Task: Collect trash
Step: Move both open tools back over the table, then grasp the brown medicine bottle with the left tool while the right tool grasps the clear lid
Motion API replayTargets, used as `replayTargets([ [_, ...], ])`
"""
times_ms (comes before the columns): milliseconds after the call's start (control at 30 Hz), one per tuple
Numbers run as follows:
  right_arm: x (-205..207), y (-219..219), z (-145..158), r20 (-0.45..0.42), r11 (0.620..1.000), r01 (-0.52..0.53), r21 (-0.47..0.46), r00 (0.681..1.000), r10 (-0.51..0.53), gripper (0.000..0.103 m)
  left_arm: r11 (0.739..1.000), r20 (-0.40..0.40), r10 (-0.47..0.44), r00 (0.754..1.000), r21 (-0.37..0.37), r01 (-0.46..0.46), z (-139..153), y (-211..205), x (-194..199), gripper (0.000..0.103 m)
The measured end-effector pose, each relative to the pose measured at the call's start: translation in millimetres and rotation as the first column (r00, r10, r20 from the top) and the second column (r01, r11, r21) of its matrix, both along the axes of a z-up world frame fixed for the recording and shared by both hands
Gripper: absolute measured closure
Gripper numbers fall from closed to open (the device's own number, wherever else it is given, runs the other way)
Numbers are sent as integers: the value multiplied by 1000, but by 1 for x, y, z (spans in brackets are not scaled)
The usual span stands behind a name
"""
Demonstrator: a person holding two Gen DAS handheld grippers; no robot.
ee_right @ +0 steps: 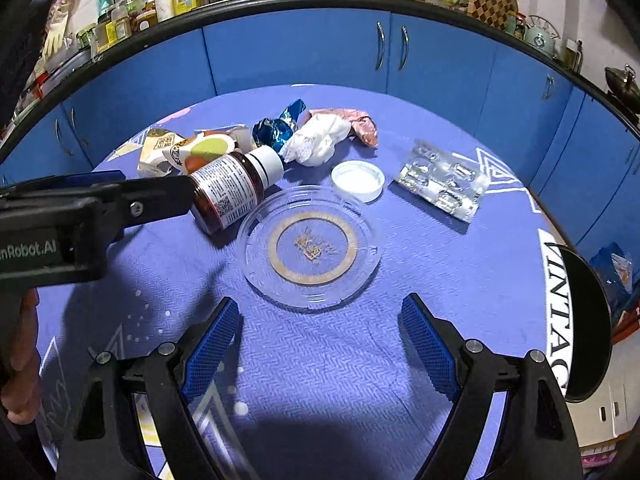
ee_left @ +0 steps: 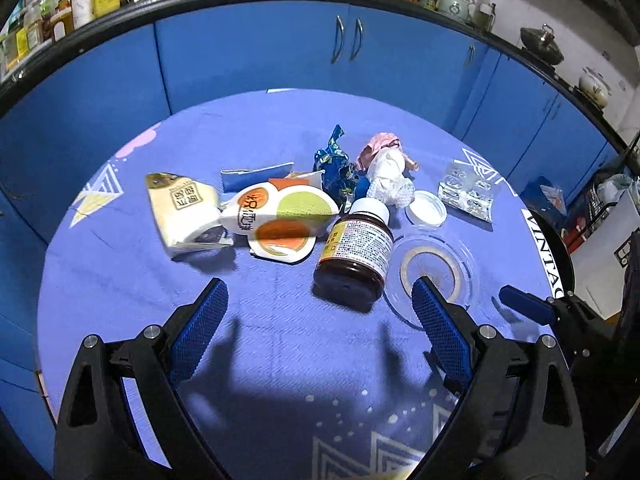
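Both tongs released, nothing gripped. Left gripper [ee_left: 318, 304] spread wide over the blue tablecloth [ee_left: 120, 280]; brown bottle [ee_left: 356, 250] lies on its side just ahead, toward its right finger, clear lid [ee_left: 436, 270] partly behind that finger. Further ahead: white cap [ee_left: 426, 208], crumpled tissue [ee_left: 390, 178], blue foil wrapper [ee_left: 334, 164], snack packets [ee_left: 280, 220] left of the bottle, pill blister [ee_left: 468, 192] far right. Right gripper [ee_right: 320, 314] spread wide, clear lid [ee_right: 312, 244] just ahead between its fingers, not touching.
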State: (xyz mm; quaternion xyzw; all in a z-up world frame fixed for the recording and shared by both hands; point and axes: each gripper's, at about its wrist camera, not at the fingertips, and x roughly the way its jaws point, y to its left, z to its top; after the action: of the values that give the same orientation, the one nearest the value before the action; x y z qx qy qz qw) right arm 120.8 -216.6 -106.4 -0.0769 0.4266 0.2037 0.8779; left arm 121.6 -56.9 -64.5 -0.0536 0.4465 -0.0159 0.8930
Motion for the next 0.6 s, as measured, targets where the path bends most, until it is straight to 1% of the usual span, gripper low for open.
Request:
replayTargets([
  [200, 9, 3, -2, -13, 1000, -12, 17, 1000, 12, 21, 1000, -26, 2, 1000, -1, -2, -8, -2, 11, 12],
  [267, 12, 4, -2, -17, 1000, -12, 20, 1000, 13, 21, 1000, -39, 0, 999, -12, 0, -11, -1, 15, 13],
  [433, 21, 3, -4, -41, 999, -14, 29, 999, 15, 21, 999, -70, -14, 997, -35, 11, -18, -1, 24, 23],
  [567, 24, 7, -4, -41, 1000, -22, 17, 999, 23, 21, 998, -99, -23, 995, -64, 16, -23, 0, 30, 30],
  [600, 25, 9, -4, -41, 1000, -24, 14, 999, 25, 21, 997, -103, -26, 994, -71, 19, -24, 0, 31, 33],
])
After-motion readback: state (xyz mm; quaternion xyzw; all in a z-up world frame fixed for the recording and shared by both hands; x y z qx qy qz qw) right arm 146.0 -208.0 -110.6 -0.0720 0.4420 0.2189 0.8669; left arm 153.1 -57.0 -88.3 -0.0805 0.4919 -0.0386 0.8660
